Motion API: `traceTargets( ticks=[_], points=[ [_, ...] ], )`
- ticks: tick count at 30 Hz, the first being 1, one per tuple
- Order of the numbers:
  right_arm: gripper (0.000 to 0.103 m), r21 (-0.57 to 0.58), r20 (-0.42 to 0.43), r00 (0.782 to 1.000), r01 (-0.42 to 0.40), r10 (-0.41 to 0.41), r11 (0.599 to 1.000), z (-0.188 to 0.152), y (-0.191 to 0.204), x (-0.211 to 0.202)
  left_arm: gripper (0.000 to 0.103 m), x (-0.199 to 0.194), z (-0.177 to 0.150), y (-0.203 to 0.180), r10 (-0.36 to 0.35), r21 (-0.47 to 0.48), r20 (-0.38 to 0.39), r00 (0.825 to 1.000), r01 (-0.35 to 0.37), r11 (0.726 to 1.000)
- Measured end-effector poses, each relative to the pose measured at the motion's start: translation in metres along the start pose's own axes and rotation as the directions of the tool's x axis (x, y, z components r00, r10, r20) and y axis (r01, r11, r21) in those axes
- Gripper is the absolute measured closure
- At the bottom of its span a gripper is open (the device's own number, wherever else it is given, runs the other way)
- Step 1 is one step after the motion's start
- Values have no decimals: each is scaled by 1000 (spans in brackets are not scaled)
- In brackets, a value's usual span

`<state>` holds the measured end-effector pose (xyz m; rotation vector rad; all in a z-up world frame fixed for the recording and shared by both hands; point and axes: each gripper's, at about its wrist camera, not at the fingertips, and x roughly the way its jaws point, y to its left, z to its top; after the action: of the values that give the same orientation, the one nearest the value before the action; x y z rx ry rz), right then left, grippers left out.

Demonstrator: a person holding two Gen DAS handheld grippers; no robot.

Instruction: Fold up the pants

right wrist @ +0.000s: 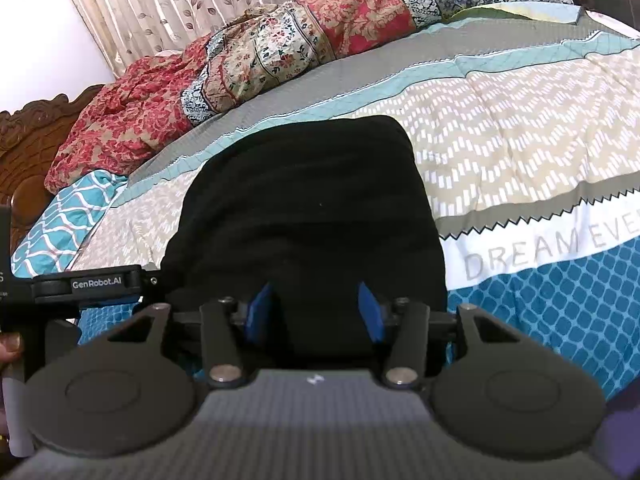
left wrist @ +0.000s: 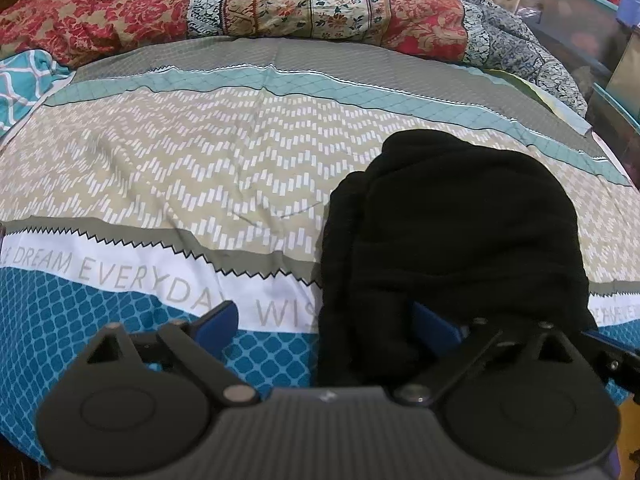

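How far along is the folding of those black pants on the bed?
Mostly done: the black pants already lie as a compact bundle on the bedspread. In hand: the right gripper straddles their near edge, the left gripper stands open. Left: perhaps a final tidy.

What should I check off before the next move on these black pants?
1. Pants folded into a compact bundle on the bedspread: ok.
2. Left gripper open, fabric lying against only one of its blue pads: ok.
3. Right gripper astride the near edge of the pants, pads spread apart: ok; whether they pinch the cloth: cannot tell.
4. Bedspread beside the bundle flat for another fold: ok.
5. Layers inside the bundle aligned: cannot tell, the black cloth hides its creases.
6. Quilt at the far side apart from the pants: ok.
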<state>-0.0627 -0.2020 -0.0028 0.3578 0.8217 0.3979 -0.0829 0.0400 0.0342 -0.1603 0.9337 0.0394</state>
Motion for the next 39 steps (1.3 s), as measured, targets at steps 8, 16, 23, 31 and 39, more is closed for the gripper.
traceTargets(
  ticks=[8, 16, 23, 31, 39],
  points=[
    [39, 9, -11, 1000, 4, -4, 1000, -2, 0, 4, 0, 3, -1, 2, 7, 0, 0, 1000, -7, 1000],
    [25, 104, -62, 998, -22, 29, 994, -7, -13, 17, 0, 5, -3, 1, 4, 4, -2, 1000, -4, 1000],
    [19, 110, -55, 998, -33, 40, 993, -12, -10, 14, 0, 5, -5, 1, 1, -3, -5, 1000, -1, 1000],
    [15, 90, -49, 998, -33, 38, 995, -15, -10, 16, 0, 4, -7, 2, 0, -13, -7, 1000, 0, 1000],
    [13, 117, -49, 997, -48, 54, 992, -17, -11, 15, 0, 5, -8, 1, 2, -20, -15, 1000, -2, 1000]
  ],
)
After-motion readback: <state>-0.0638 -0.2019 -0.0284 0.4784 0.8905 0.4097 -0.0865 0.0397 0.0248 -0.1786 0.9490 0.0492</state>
